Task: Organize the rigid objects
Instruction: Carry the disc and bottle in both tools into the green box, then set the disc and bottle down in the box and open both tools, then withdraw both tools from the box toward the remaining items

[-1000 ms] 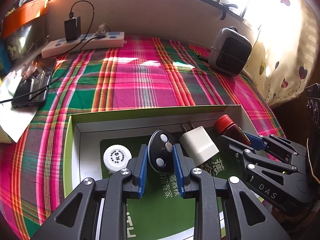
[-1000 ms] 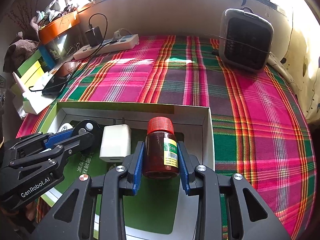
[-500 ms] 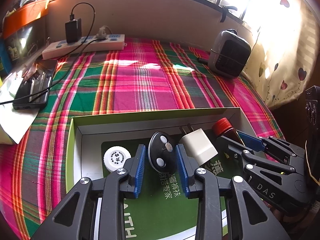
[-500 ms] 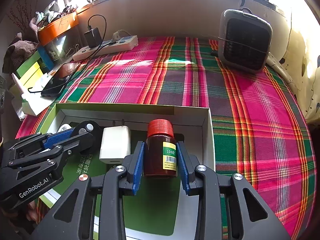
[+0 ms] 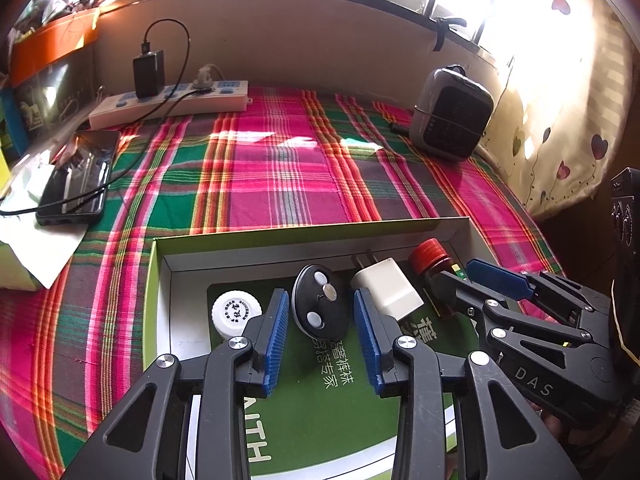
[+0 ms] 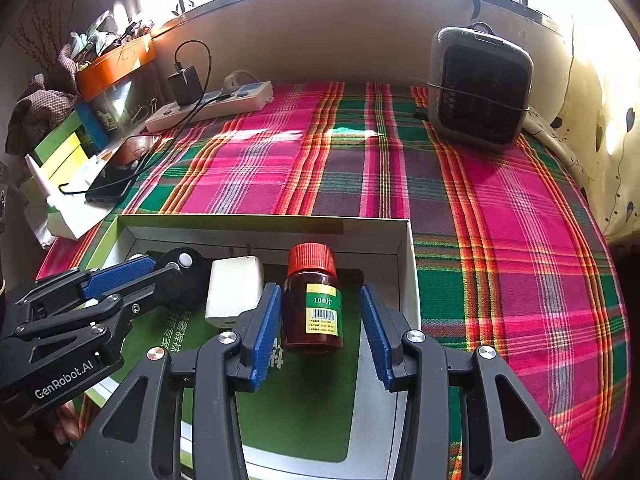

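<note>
Four small rigid items lie in a row inside the shallow white cardboard box with a green printed liner (image 5: pixel 362 229): a white ribbed screw cap (image 5: pixel 235 312), a black oval plastic piece with pale round buttons (image 5: pixel 319 306), a white glossy two-pin charger cube (image 5: pixel 386 290) and a brown glass pill bottle with a red ribbed lid (image 6: pixel 313 306).

Both claws stand released. The left gripper (image 5: pixel 321 330) has its blue ridged pads either side of the black oval piece with a clear gap on each side; the right gripper (image 6: pixel 320 327) brackets the bottle the same way, and the near pad may just graze the glass (I cannot tell for certain).

My reading is that the step in hand is the let-go and retreat, with both things set down in the box. To do it well, pull each gripper straight back along its fingers, keeping the pads level so the ridges do not drag an item along. The bottle is smooth, tall and upright, so a sideways brush could tip it towards the charger just beside it. The oval piece looks propped at a tilt and could flop flat; harmless, but worth a slow exit.

Around the box, the pink-and-green plaid cloth (image 6: pixel 360 168) is soft and woven, likely to bunch if the box is nudged.
</note>
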### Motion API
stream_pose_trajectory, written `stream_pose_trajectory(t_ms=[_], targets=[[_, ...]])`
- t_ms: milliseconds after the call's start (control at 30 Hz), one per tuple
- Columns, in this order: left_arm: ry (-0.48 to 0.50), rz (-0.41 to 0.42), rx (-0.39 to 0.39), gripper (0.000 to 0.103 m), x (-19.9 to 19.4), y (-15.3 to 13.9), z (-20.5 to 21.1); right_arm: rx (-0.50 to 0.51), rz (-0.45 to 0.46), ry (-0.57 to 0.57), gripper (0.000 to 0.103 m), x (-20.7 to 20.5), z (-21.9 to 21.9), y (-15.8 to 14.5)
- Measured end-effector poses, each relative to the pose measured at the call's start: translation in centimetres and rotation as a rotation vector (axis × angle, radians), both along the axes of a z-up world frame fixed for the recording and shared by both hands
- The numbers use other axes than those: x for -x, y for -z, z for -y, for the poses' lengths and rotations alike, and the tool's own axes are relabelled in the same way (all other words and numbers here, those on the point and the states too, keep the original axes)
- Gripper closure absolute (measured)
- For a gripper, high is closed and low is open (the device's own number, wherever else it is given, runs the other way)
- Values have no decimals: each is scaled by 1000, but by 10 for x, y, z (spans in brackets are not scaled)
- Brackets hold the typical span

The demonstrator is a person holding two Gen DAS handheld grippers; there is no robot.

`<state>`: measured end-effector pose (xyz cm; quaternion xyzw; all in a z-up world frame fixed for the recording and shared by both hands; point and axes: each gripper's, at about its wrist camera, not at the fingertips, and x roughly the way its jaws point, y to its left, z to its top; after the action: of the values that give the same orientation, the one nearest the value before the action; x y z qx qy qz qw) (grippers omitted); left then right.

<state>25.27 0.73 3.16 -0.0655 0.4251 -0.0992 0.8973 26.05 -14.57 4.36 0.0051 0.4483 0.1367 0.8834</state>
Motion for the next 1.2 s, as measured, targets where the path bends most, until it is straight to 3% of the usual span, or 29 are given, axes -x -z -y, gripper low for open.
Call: stream_pose_trajectory(t_ms=[867, 1200], targets=[[-30, 58, -66, 69, 60, -24, -1, -25, 56, 39, 60, 48, 9, -25], [-39, 70, -56, 68, 86, -27, -3, -33, 65, 56, 60, 71, 13, -28]])
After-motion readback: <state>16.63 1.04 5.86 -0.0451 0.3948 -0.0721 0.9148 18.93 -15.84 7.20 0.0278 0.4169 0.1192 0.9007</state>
